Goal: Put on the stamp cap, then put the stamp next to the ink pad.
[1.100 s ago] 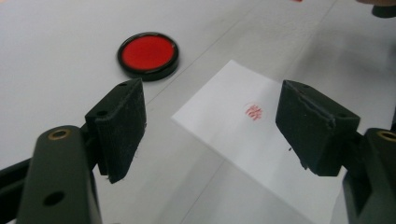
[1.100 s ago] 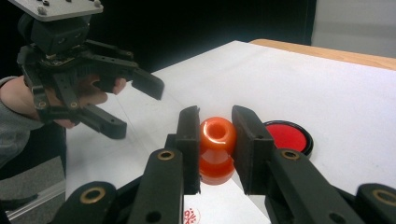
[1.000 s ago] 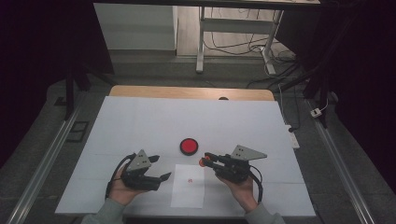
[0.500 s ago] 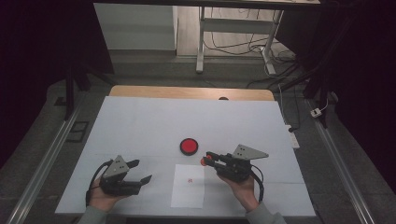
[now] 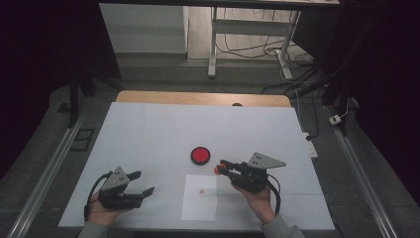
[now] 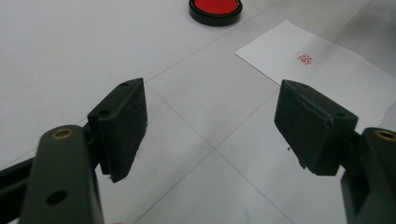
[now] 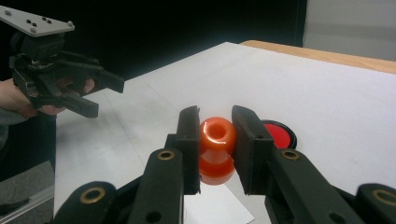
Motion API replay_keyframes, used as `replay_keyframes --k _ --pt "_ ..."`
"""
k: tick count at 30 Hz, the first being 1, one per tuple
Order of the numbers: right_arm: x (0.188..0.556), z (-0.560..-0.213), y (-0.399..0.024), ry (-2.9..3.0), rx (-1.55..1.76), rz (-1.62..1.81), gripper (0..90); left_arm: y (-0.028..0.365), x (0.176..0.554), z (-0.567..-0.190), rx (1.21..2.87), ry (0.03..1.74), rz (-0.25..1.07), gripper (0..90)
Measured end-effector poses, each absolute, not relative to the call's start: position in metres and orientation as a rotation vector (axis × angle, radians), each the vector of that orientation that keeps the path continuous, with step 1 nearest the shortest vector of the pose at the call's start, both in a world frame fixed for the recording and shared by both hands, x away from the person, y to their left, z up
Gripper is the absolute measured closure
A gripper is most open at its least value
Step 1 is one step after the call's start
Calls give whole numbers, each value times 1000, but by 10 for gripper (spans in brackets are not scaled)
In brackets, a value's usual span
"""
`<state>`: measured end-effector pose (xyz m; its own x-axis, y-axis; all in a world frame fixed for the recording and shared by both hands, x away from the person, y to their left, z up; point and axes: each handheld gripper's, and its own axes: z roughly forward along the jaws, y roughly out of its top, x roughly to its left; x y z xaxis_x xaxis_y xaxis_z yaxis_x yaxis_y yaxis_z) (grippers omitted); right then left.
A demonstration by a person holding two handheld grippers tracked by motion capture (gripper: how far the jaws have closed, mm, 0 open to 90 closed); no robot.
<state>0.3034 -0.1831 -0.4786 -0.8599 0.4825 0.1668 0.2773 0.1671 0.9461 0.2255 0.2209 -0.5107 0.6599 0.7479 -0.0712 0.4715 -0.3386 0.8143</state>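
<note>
A white sheet of paper (image 5: 199, 208) bearing a small red stamp mark (image 5: 201, 192) lies at the front middle of the table. Just behind it sits a round red ink pad (image 5: 200, 155) in a black rim. My right gripper (image 5: 221, 168) hovers to the right of the pad, shut on an orange stamp (image 7: 217, 140) that sits between its pads. My left gripper (image 5: 143, 182) rests low at the front left, its jaws wide open and empty. In the left gripper view the left gripper (image 6: 215, 126) faces the paper (image 6: 336, 79) and the ink pad (image 6: 215, 8).
A white mat (image 5: 148, 134) covers the table, with a wooden edge (image 5: 198, 98) at the far side. Metal rails run along both sides on the floor. A desk frame (image 5: 213, 44) and cables stand beyond the table.
My left gripper has moved left, away from the paper, and settled near the front left. The right gripper with the stamp has stayed in place.
</note>
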Motion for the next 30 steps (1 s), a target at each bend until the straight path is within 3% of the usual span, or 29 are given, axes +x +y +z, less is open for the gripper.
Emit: replay_keyframes --k 30 --pt "319 -480 -177 2257 760 1706 724 219 227 -512 2003 948 385 258"
